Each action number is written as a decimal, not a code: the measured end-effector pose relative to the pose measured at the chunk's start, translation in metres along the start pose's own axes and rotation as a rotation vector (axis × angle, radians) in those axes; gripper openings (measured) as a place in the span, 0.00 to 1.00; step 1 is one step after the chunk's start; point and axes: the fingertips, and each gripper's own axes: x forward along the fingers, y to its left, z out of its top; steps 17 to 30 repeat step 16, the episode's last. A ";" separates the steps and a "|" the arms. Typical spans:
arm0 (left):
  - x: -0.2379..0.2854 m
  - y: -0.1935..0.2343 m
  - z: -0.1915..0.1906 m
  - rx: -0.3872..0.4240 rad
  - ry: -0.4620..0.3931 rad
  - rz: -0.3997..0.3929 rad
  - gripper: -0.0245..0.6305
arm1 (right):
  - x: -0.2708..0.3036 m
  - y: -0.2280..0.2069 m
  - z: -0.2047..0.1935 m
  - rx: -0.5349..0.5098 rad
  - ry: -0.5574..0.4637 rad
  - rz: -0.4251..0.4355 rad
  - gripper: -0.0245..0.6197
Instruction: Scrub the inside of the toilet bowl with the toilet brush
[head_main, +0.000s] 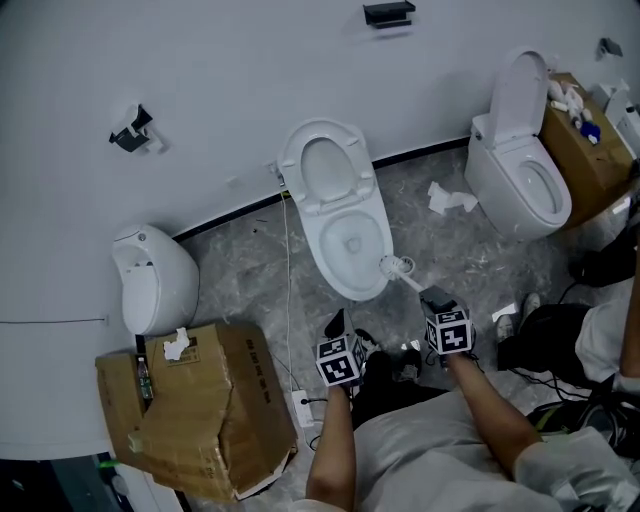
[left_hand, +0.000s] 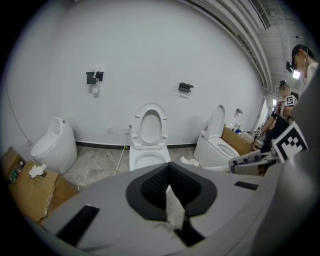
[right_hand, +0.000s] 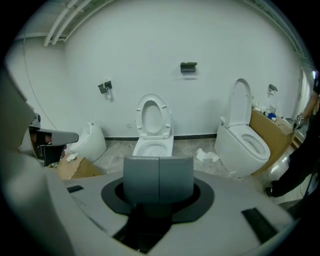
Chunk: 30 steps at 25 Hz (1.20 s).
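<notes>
Toilet brush: the toilet brush (head_main: 397, 266) is near the middle of the head view. Its white head is just beside the lower right rim of the bowl, outside it, and its handle slants down and right into the right hand-held gripper (head_main: 436, 297). Neither gripper view shows the brush.

Toilet: the toilet (head_main: 345, 240) stands at centre frame on the grey floor (head_main: 250, 260), with seat and lid raised against the wall. The left gripper view faces the toilet (left_hand: 148, 150) head-on, and so does the right gripper view.

Right hand-held gripper: in the head view it pinches the brush handle. In its own view the right hand-held gripper (right_hand: 158, 176) shows two grey pads pressed together to a thin seam, which cover whatever lies beyond them.

Left hand-held gripper: the left hand-held gripper (head_main: 336, 324) sits at lower centre, just below the front of the bowl. In its own view the left hand-held gripper (left_hand: 169, 170) has its dark jaws meeting at the tips. Nothing is between them except a sliver of floor.

Only in the head view: a battered cardboard box (head_main: 200, 410) at lower left, touching a white urinal (head_main: 155, 280).

Seen in all three views: a second toilet (head_main: 520, 165) at upper right, with crumpled paper (head_main: 450, 198) on the floor between the two toilets.
</notes>
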 end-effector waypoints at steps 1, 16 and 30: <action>0.000 -0.001 -0.001 0.000 0.001 0.000 0.08 | 0.000 0.000 0.001 -0.002 0.000 0.001 0.30; -0.008 0.011 -0.006 0.078 0.009 0.008 0.08 | -0.001 0.021 0.007 -0.080 -0.001 0.001 0.30; -0.008 0.011 -0.006 0.078 0.009 0.008 0.08 | -0.001 0.021 0.007 -0.080 -0.001 0.001 0.30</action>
